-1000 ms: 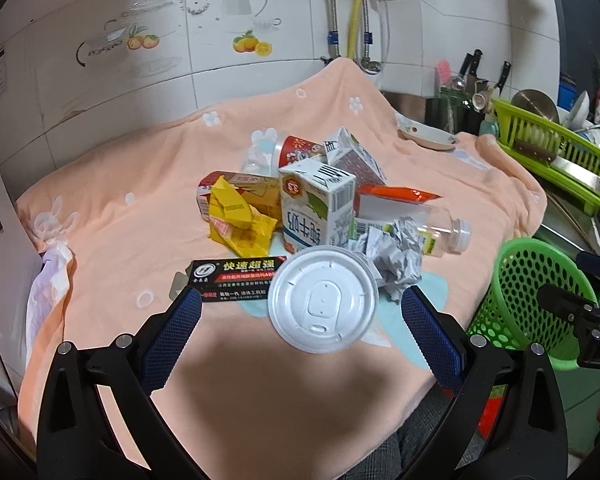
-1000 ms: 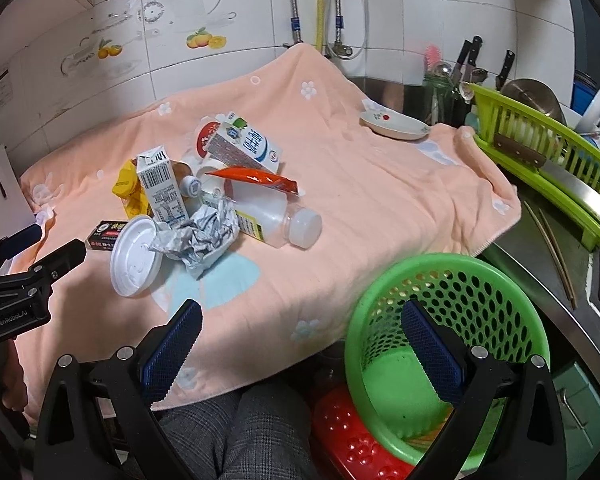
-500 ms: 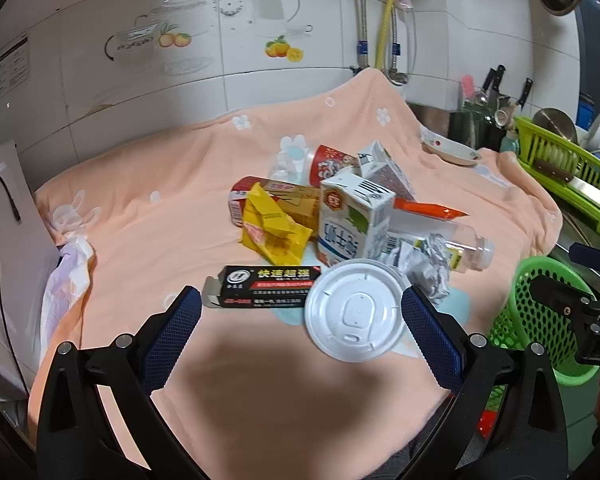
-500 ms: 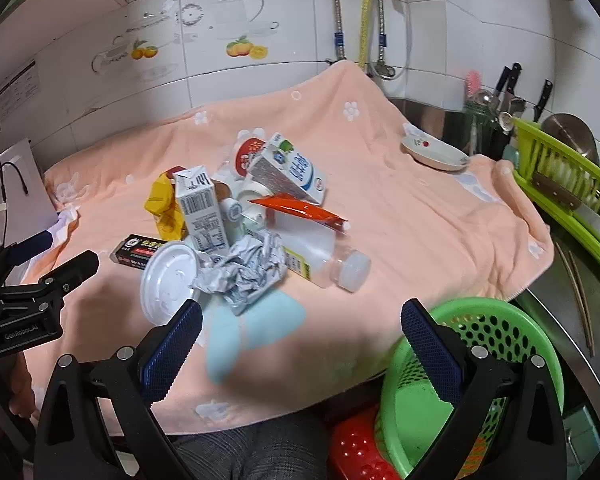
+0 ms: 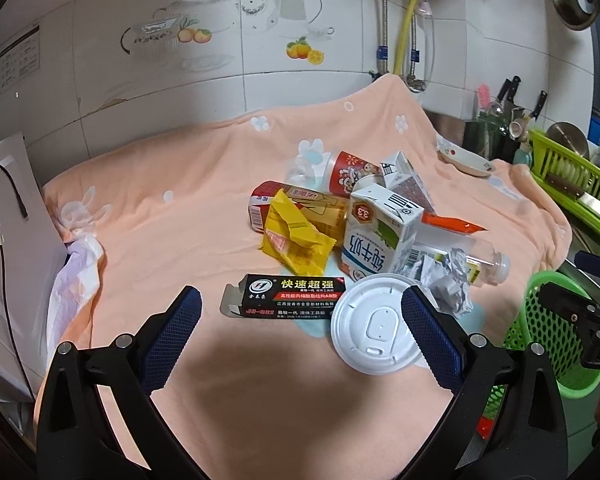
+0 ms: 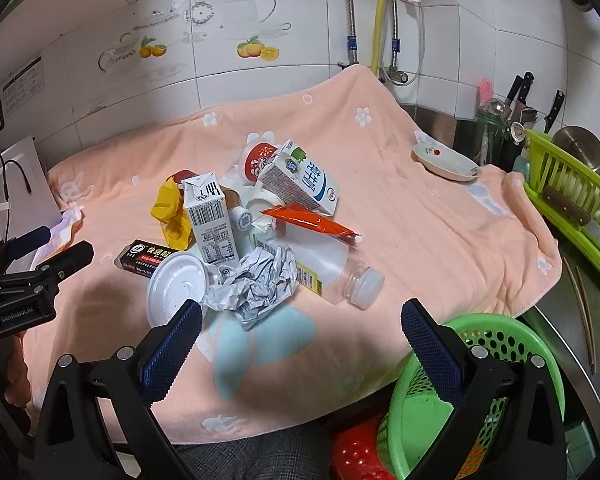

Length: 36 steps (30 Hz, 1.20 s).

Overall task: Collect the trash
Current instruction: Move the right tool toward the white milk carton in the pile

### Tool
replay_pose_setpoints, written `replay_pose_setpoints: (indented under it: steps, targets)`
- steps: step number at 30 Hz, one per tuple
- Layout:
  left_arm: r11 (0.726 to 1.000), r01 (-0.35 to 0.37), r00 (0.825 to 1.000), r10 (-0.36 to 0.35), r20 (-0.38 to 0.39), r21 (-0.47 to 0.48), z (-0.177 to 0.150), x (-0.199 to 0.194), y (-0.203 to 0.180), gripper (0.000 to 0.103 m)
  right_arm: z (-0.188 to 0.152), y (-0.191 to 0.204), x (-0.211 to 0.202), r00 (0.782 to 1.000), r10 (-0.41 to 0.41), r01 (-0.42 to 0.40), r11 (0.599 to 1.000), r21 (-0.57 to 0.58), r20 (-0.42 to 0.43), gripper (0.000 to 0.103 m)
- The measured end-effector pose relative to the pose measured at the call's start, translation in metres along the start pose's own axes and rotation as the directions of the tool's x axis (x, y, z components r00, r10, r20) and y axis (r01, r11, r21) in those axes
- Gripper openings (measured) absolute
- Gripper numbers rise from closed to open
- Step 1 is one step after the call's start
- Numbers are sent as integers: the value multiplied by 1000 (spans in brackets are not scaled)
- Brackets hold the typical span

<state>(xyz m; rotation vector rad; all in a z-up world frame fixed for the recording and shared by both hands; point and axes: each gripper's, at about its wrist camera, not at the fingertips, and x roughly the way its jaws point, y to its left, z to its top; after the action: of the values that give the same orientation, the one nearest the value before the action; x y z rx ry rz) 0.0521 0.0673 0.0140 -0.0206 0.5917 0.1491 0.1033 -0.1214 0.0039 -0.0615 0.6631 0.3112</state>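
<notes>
Both claws are spread and empty: left claw (image 5: 300,332), right claw (image 6: 300,340). The trash pile is seen mid-frame on the peach cloth (image 5: 160,220) over the tabletop; the green basket (image 6: 480,364) sits at lower right of the right wrist view, below the cloth edge.

Handling, judged:
- White lid (image 5: 374,328): light, thin, flat, slippery. Best pinched at the rim, where it overhangs the black box (image 5: 292,294).
- Crumpled paper (image 6: 256,280): very light, soft; any fold can be taken.
- Clear bottle (image 6: 336,268): light, smooth, rolls; body to be gripped crosswise.
- Milk cartons: likely empty, stiff edges, crushable; narrow faces to be gripped.
- Yellow wrapper (image 5: 294,240), orange sachet (image 6: 312,220): limp, slick.

Count visible: 2 cartons (image 6: 210,216) (image 6: 304,178), 1 lid, 1 black box, 1 paper ball, 1 bottle, 1 yellow wrapper, 1 orange sachet, 1 red cup (image 6: 258,160), 1 red-yellow pack (image 5: 296,204). More may be hidden within the pile.
</notes>
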Motion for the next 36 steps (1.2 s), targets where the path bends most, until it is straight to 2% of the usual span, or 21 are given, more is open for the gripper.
replay_pose_setpoints:
  steps: [16, 30, 36]
  targets:
    - [999, 1, 999, -2, -33, -47, 2, 14, 15, 98, 11, 2, 26, 998, 60, -61, 998, -11, -30, 96]
    - [997, 1, 998, -5, -57, -78, -5, 20, 33, 98, 51, 39, 69, 987, 155, -158, 984, -86, -40, 96]
    - [998, 10, 997, -14, -73, -63, -10, 24, 34, 98, 68, 56, 94, 982, 180, -186, 976, -116, -58, 95]
